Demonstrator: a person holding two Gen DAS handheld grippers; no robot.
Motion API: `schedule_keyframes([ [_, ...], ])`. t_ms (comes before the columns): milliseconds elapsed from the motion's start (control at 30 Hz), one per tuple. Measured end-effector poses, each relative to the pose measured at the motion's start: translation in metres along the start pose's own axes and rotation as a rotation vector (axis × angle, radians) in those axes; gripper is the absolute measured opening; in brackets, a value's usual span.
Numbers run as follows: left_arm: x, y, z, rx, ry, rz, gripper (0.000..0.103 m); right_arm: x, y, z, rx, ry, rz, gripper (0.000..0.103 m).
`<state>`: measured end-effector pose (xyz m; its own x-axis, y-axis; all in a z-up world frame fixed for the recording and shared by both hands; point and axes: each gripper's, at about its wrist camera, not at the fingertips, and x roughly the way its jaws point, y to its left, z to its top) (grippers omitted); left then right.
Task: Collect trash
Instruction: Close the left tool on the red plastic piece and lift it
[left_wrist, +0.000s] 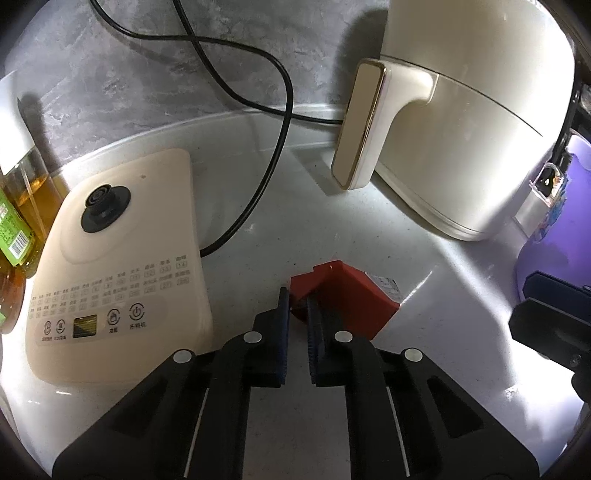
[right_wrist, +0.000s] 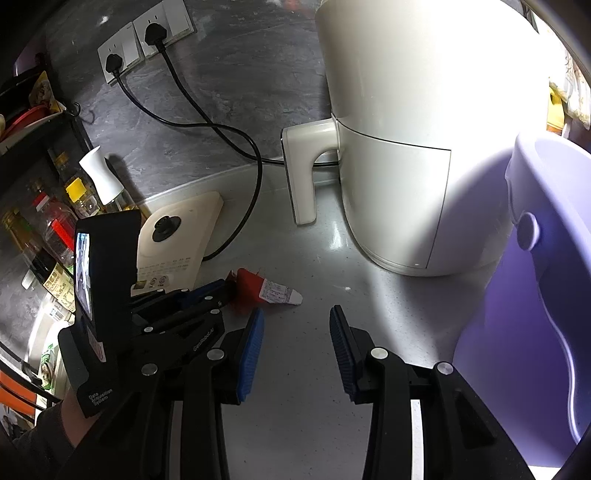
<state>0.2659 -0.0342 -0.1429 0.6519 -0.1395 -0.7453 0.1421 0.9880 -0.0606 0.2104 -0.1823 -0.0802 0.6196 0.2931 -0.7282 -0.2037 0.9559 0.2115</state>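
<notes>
Fingers of the left gripper (left_wrist: 297, 308) were pinched on the red carton's (left_wrist: 347, 295) flap on the counter (left_wrist: 424, 258) by the air fryer (left_wrist: 461, 129); right gripper (right_wrist: 295, 328) was half-open, empty, beside the purple bin (right_wrist: 535, 295) for the drop.

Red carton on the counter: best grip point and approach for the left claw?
Grip the near flap edge of the red carton, coming from the near side, angled down. That edge stands up off the counter and is thin enough for a narrow pinch. The left claw already sits shut on it; the air fryer blocks the far side.
</notes>
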Motion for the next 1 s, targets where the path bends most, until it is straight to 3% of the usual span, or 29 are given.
schedule_keyframes([
  [267,-0.031,0.016,-0.005,-0.043,-0.039,0.017,0.009,0.001,0.004,0.001,-0.008,0.001,0.018,0.037],
  [467,-0.052,0.032,-0.018,-0.091,-0.056,-0.038,0.009,0.007,0.015,0.0,-0.025,0.013,0.045,0.037],
  [733,-0.049,0.038,-0.037,-0.096,-0.021,-0.017,0.009,0.013,0.032,-0.008,-0.052,0.038,0.082,0.037],
  [1000,-0.062,0.052,-0.044,-0.137,-0.054,0.022,0.009,0.021,0.039,-0.017,-0.058,0.075,0.111,0.038],
])
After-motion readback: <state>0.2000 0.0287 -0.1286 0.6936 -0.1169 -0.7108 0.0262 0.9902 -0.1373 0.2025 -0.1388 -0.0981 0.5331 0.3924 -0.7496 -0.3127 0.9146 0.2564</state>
